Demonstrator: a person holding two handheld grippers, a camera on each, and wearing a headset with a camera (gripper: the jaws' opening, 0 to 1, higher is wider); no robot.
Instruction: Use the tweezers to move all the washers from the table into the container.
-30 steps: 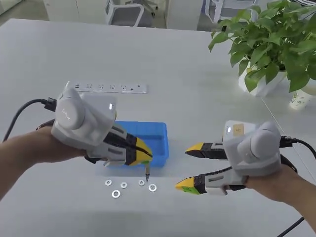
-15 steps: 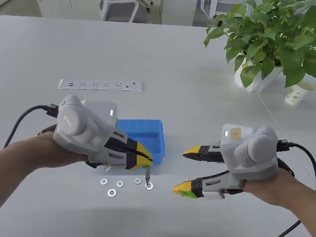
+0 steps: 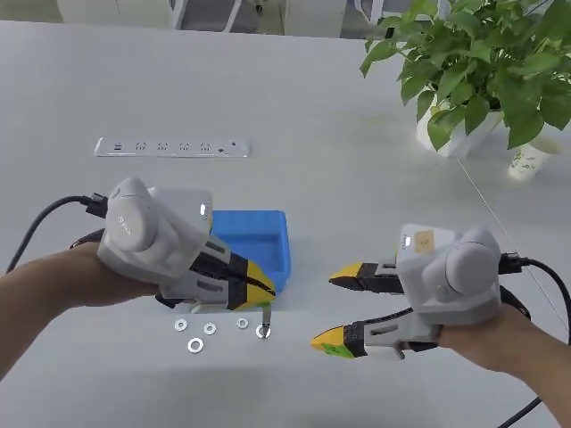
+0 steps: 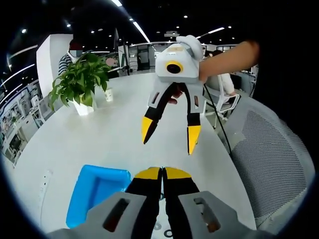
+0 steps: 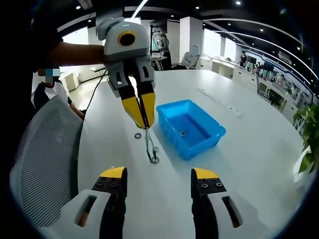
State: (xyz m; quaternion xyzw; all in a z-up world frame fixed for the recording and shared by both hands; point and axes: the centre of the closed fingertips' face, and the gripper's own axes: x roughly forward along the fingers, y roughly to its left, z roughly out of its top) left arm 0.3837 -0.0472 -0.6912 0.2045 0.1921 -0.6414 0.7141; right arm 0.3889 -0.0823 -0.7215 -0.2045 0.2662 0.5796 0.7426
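Note:
Several small metal washers (image 3: pixel 210 329) lie on the white table (image 3: pixel 357 160) in front of the blue container (image 3: pixel 259 236). My left gripper (image 3: pixel 266 283) is shut on thin tweezers (image 3: pixel 265 314), which point down. Their tip touches the rightmost washer (image 3: pixel 262 332). In the right gripper view, the tweezers (image 5: pixel 149 144) meet that washer (image 5: pixel 155 159) and another washer (image 5: pixel 138 135) lies beside them. One washer (image 5: pixel 183 133) sits inside the container (image 5: pixel 189 127). My right gripper (image 3: pixel 326 308) hovers open and holds nothing, right of the washers. In the left gripper view it (image 4: pixel 169 129) faces my shut left gripper (image 4: pixel 162 174).
A white power strip (image 3: pixel 171 147) lies behind the container. A potted green plant (image 3: pixel 473 71) and a small paper cup (image 3: pixel 524 162) stand at the far right. A mesh office chair (image 5: pixel 40 164) stands beside the table.
The head camera has tilted, so the whole scene slid up and left. My left gripper lowered the tweezers' tip onto the rightmost washer. The washers and the right gripper stayed put.

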